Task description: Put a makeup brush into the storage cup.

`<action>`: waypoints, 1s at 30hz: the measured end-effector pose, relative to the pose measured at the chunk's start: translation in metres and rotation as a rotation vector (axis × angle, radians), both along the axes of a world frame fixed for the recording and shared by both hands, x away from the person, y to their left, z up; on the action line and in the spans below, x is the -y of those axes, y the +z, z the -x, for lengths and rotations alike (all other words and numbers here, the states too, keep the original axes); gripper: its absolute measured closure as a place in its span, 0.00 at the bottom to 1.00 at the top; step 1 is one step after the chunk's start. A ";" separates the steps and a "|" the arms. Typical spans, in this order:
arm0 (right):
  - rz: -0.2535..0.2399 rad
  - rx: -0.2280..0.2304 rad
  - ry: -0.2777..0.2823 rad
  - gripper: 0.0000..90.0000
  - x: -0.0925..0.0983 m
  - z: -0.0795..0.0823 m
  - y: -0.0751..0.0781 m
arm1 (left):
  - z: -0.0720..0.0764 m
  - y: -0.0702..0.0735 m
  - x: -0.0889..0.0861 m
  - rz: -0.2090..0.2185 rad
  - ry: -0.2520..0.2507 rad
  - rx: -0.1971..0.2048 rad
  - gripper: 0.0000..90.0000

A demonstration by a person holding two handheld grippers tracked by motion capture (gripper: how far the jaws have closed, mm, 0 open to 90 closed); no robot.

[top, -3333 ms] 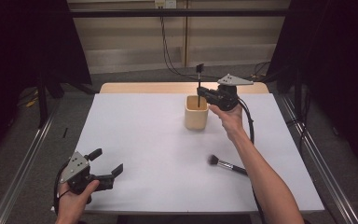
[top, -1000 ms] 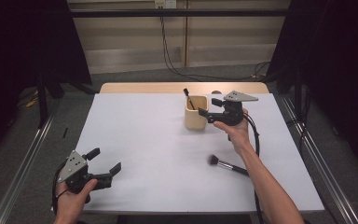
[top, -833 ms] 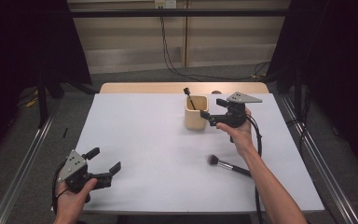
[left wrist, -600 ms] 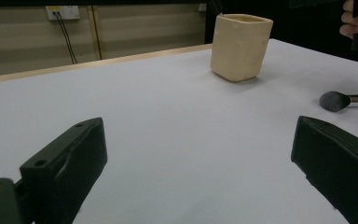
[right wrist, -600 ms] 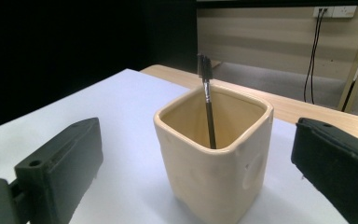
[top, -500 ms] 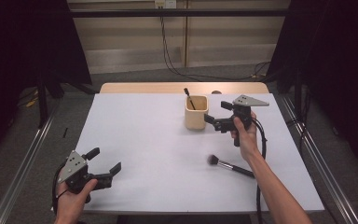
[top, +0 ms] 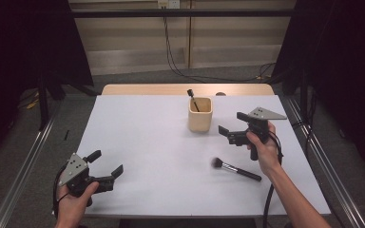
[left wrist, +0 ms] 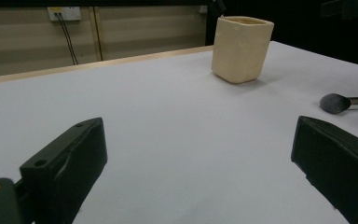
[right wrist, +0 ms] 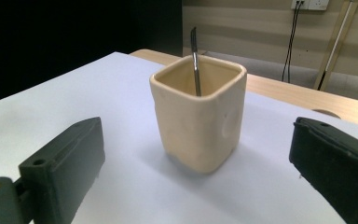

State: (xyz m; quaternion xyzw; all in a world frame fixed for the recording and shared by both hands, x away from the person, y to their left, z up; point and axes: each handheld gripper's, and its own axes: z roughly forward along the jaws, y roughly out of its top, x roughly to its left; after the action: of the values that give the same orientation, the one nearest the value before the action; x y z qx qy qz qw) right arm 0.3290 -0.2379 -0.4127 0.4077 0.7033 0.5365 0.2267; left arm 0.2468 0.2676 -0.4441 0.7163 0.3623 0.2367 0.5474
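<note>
While the person's left hand rests near the table's (top: 138,142) front left corner, the high view shows the left gripper (top: 108,166) there with its jaws spread and nothing between them, well apart from the cream cup (top: 200,114). To the right of the cup the right gripper (top: 231,127) is held just off it, jaws wide; they have just been opening, and nothing sits between them. A thin dark brush (top: 192,99) leans inside the cup. On the near side of the cup, a makeup brush (top: 235,169) lies flat on the table.

From the left gripper view, the cup (left wrist: 240,48) stands far beyond the spread jaws, with the makeup brush's (left wrist: 335,102) head at its right.

From the right gripper view, the cup (right wrist: 198,116) stands upright ahead of the wide jaws, untouched, the thin brush (right wrist: 195,60) propped against its far wall.
</note>
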 end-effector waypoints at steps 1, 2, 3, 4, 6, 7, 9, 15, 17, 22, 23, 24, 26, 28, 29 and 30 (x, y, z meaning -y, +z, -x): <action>-0.001 0.000 -0.001 0.03 0.002 0.003 -0.001 | 0.000 0.000 0.000 0.003 0.001 -0.002 0.04; -0.003 -0.005 0.001 0.03 0.004 0.006 -0.002 | 0.000 0.000 0.000 0.005 0.003 -0.003 0.04; -0.005 -0.004 -0.004 0.03 0.006 0.009 -0.003 | 0.000 0.000 0.000 0.005 0.004 -0.004 0.04; -0.004 0.004 -0.011 0.03 0.007 0.011 -0.004 | 0.000 0.000 0.000 -0.001 0.005 -0.003 0.04; 0.005 -0.003 -0.010 0.04 0.008 0.013 -0.006 | 0.000 -0.001 0.000 0.000 0.007 -0.005 0.04; -0.003 0.003 -0.018 0.04 0.009 0.015 -0.005 | 0.000 0.000 0.000 -0.002 0.005 -0.004 0.04; -0.016 0.015 -0.022 0.03 0.009 0.020 -0.004 | 0.000 0.000 -0.001 0.003 0.004 -0.001 0.04; -0.031 0.022 -0.068 0.02 0.013 0.038 -0.010 | 0.000 -0.002 -0.002 0.010 0.014 -0.012 0.04; -0.025 0.020 -0.076 0.02 0.014 0.044 -0.013 | 0.001 -0.001 -0.002 0.012 0.015 -0.011 0.04; -0.033 0.026 -0.080 0.02 0.019 0.058 -0.017 | 0.001 -0.001 -0.001 0.015 0.022 -0.012 0.04; -0.033 0.027 -0.091 0.03 0.020 0.061 -0.019 | 0.002 -0.001 -0.002 0.013 0.020 -0.013 0.04; -0.023 0.022 -0.099 0.03 0.021 0.063 -0.021 | 0.002 -0.001 -0.002 0.013 0.021 -0.013 0.04; -0.006 0.018 -0.119 0.04 0.024 0.069 -0.024 | 0.003 -0.001 -0.002 0.013 0.023 -0.015 0.04; 0.008 0.025 -0.139 0.04 0.027 0.075 -0.025 | 0.004 0.000 -0.002 0.014 0.026 -0.014 0.04; 0.003 0.022 -0.143 0.04 0.030 0.078 -0.026 | 0.005 0.000 -0.002 0.014 0.028 -0.012 0.04; -0.005 0.019 -0.146 0.04 0.032 0.081 -0.026 | 0.006 0.001 -0.002 0.015 0.031 -0.007 0.04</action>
State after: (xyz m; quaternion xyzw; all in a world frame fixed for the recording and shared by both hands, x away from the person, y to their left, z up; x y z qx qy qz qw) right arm 0.2477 -0.2697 -0.4389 0.4533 0.6681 0.5243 0.2708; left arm 0.2405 0.2694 -0.4434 0.7075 0.3768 0.2398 0.5477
